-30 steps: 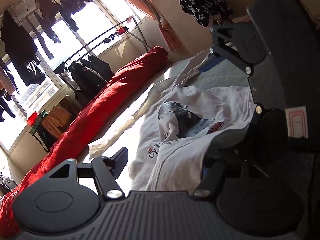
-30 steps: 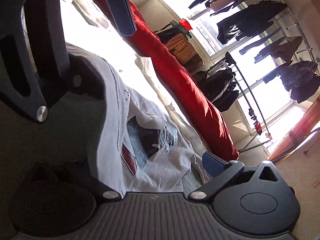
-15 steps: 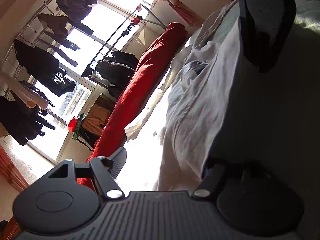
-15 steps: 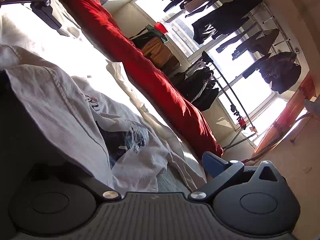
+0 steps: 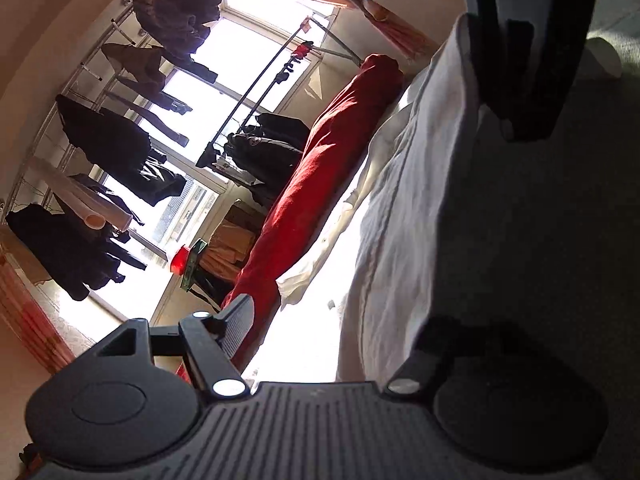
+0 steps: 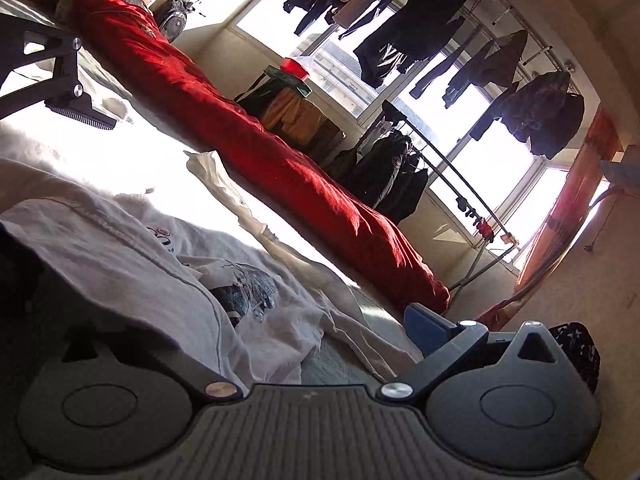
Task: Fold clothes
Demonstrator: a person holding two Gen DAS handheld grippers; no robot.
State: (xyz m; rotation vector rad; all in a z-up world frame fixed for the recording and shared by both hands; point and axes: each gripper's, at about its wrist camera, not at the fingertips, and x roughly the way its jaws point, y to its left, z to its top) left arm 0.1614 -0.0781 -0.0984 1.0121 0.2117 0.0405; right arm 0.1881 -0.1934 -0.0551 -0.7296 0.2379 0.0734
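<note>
Left claw (image 5: 328, 344): jaws opening, white T-shirt (image 5: 404, 216) draped over its right finger, left finger free. Right claw (image 6: 320, 344): jaws apart, same shirt (image 6: 168, 280) over the left finger, grip not discernible. Shirt print-side up on the bed (image 6: 352, 356), beside the red duvet roll (image 6: 256, 136). Clothes rack (image 6: 448, 160) by the window.

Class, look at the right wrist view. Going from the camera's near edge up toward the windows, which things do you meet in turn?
White printed T-shirt → sunlit white bedsheet → long red rolled blanket → dark jackets on the floor rack → dark clothes hanging at the window.
</note>
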